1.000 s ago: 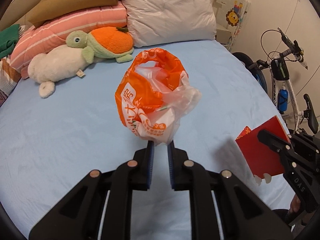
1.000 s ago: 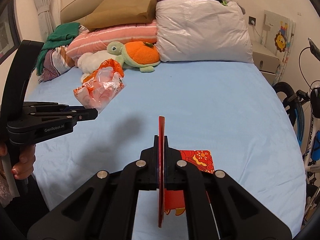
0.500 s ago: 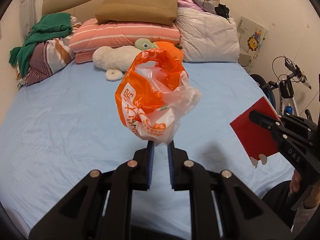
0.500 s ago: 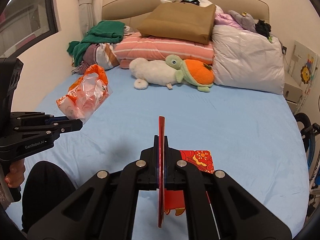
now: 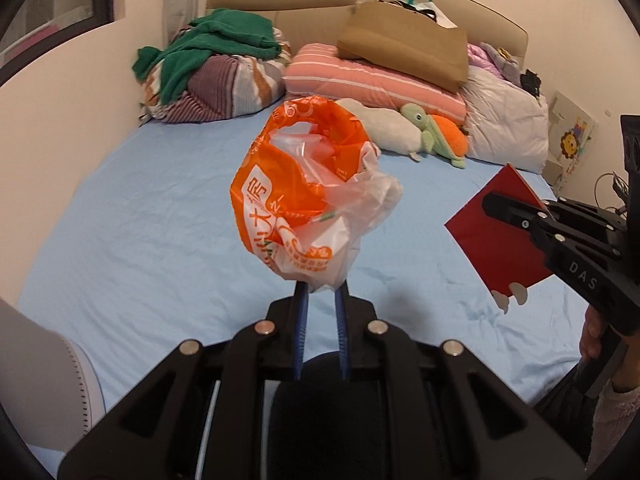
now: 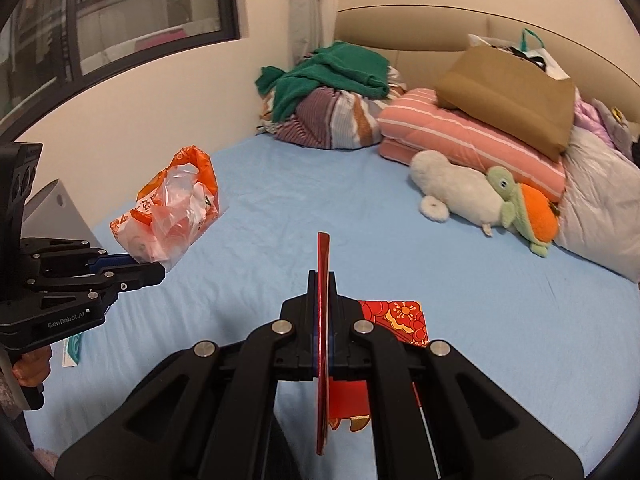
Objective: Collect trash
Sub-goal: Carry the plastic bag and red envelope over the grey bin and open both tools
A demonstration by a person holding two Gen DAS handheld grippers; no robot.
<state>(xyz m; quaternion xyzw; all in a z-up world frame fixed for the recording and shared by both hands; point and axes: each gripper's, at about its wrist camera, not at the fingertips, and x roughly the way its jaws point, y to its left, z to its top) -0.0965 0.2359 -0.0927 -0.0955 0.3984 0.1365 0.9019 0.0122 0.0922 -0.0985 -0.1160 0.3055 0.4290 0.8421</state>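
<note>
Left wrist view: the left hand-held gripper (image 5: 320, 294) is clamped on an orange-and-clear plastic bag (image 5: 304, 196), held up above the blue bed (image 5: 140, 220). Right wrist view: the right hand-held gripper (image 6: 322, 292) pinches a red envelope (image 6: 322, 320) edge-on above the bed, well apart from the bag.

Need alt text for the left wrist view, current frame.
The left gripper pinches an orange and clear plastic bag above a blue bed sheet. At right, the right gripper holds a red envelope. Pillows and a plush turtle sit behind.
</note>
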